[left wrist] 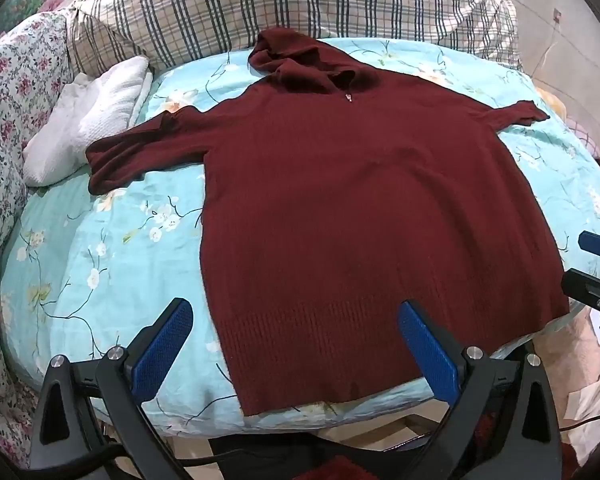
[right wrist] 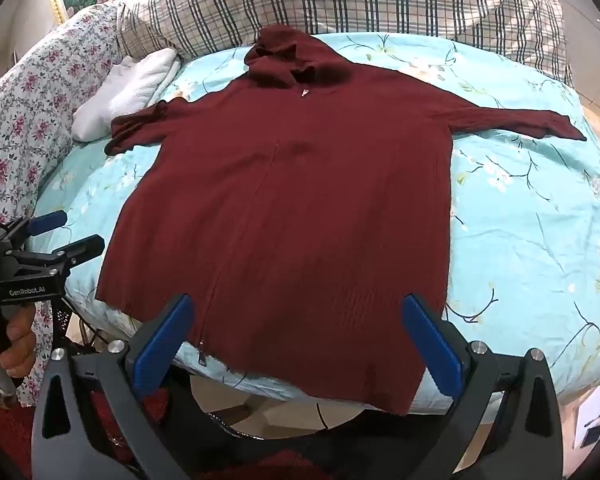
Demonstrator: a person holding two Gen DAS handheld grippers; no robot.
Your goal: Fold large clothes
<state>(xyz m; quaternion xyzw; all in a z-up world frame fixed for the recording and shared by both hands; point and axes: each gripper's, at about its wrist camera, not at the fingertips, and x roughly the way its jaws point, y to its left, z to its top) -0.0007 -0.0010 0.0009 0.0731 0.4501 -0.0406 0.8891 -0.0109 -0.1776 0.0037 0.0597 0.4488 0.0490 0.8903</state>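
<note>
Both claws, our left gripper (left wrist: pixel 294 344) and right gripper (right wrist: pixel 300 340), gape empty above the hem of the maroon hoodie (left wrist: pixel 340 200), which lies flat and unfolded, so every fold remains.

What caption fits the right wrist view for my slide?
Open right gripper poised at the hem of a maroon hooded sweater spread flat on a floral bedspread, sleeves out, left gripper beside it.
</note>
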